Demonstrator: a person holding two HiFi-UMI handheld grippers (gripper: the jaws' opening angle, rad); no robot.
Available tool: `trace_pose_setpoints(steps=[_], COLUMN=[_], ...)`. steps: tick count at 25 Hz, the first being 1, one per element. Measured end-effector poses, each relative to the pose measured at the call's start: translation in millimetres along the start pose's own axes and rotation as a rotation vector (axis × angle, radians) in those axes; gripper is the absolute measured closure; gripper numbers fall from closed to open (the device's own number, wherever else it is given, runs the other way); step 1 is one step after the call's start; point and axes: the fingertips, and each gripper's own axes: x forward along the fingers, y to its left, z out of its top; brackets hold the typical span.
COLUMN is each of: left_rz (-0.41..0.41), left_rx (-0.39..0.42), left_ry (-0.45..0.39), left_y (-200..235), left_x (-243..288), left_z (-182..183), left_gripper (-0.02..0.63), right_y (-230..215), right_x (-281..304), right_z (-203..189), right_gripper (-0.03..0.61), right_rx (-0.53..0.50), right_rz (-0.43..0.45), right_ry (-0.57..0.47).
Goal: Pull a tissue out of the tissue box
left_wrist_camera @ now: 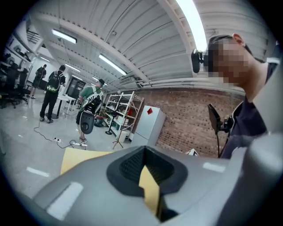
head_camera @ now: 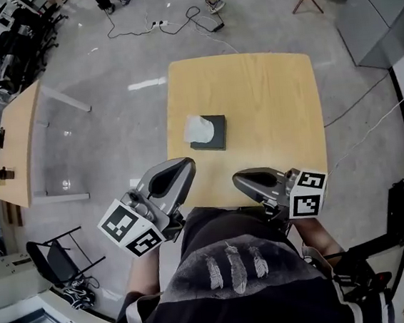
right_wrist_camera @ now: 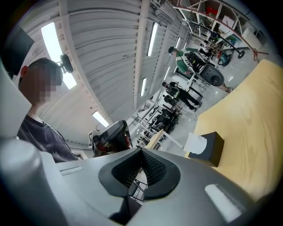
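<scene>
1. Nothing is pulled yet: the tissue box (head_camera: 212, 134) sits toward the tabletop's (head_camera: 274, 92) left edge, with its tissue (head_camera: 198, 128) sticking up.
2. Your left gripper (head_camera: 183, 166) and right gripper (head_camera: 239, 180) hover at the near edge, both closed and empty; you have yet to reach, grip and pull.

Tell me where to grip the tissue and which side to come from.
Grip the tissue by its crumpled white tuft, where it stands out of the dark tissue box. It is probably best to come from above and pinch across the folds. The tuft is the only exposed part and sits toward the box's left edge in the head view.
</scene>
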Motion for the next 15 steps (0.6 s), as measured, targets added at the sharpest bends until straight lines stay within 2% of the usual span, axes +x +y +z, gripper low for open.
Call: trace_pose_setpoints(steps=[6, 12, 15], left_rz=[0.008, -0.02, -0.008], left_rx=[-0.008, -0.038, -0.033], left_ry=[0.0, 0.022, 0.041], left_y=[41.7, 87.2, 111.0], left_x=[-10.7, -0.3, 9.6], left_z=[6.4, 3.3, -1.9], left_gripper=[0.612, 0.612, 0.612], right_y=[-10.3, -28.7, -35.1], right_x=[34.9, 49.7, 55.4], right_z=[-8.3, -1.5, -4.5], right_gripper=[0.581, 0.581, 0.581], right_rx=[-0.007, -0.016, -0.003], right_rz=[-0.036, -0.162, -0.204], right_ry=[0.046, 0.043, 0.059])
